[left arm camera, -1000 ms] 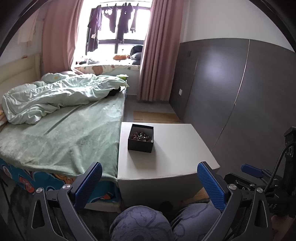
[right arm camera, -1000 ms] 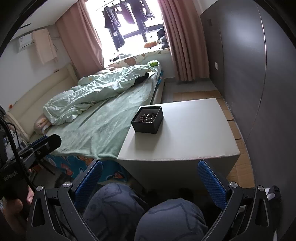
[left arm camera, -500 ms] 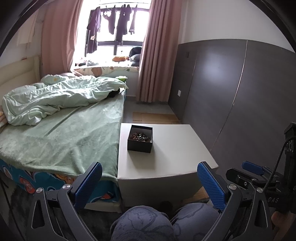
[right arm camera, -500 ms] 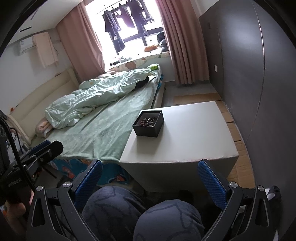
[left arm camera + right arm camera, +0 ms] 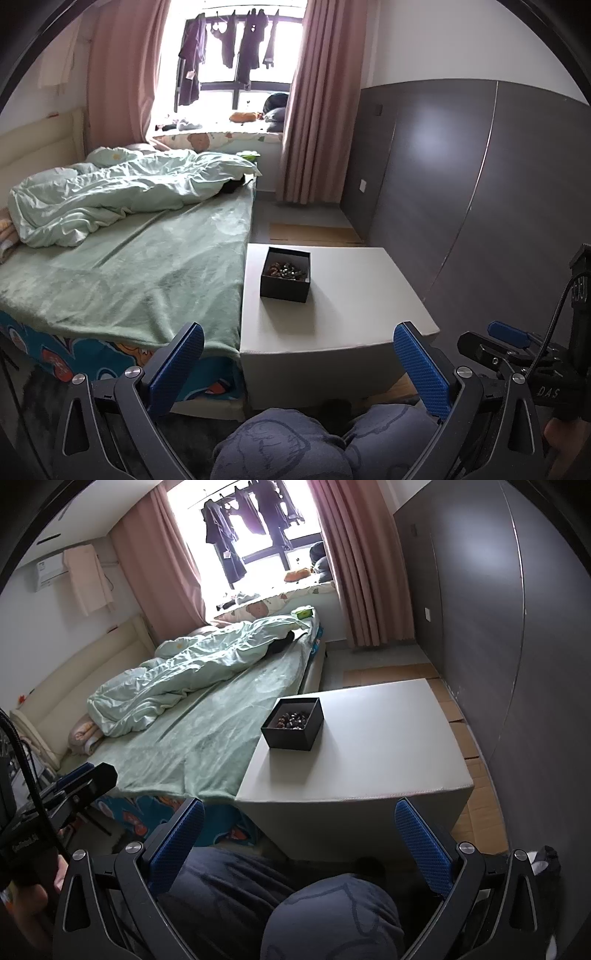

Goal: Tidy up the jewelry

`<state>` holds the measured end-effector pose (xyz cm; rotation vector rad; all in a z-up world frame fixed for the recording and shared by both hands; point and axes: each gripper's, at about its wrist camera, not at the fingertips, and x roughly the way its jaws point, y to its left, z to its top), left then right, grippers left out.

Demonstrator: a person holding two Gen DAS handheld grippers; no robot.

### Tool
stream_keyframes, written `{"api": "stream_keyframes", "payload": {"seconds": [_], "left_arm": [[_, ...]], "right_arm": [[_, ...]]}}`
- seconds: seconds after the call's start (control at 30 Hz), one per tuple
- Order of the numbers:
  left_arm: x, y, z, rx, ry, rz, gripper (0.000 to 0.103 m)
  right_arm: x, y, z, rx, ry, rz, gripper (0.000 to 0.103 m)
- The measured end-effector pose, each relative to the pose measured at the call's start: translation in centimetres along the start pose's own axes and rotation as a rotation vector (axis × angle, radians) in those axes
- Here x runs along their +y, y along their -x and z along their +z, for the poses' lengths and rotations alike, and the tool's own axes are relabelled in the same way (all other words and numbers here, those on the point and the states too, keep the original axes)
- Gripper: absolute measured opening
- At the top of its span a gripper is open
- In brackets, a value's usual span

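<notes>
While both claws, left claw (image 5: 299, 363) and right claw (image 5: 300, 843), hang released low in frame, approach the box (image 5: 285, 274) of jewelry (image 5: 284, 270) at center of the worktop (image 5: 354, 295) slowly from above.

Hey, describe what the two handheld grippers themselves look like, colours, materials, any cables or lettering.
Both the left gripper and the right gripper have black skeletal frames with silver bolts and blue textured finger pads. A black cable runs along the right one, whose body carries white lettering, partly readable as DAS.
</notes>
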<state>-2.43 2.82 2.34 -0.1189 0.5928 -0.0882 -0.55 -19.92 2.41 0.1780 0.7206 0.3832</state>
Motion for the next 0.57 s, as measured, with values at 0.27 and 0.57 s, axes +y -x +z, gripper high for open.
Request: {"api": "stream_keyframes", "payload": {"seconds": [0.27, 0.57], "left_arm": [[0.01, 0.24, 0.09, 0.004, 0.000, -0.006, 0.103], [-0.15, 0.06, -0.14, 0.009, 0.000, -0.008, 0.103]], "right_arm": [[0.11, -0.02, -0.34, 0.001, 0.001, 0.000, 0.103], [0.15, -0.37, -0.34, 0.018, 0.001, -0.002, 0.103]]}}
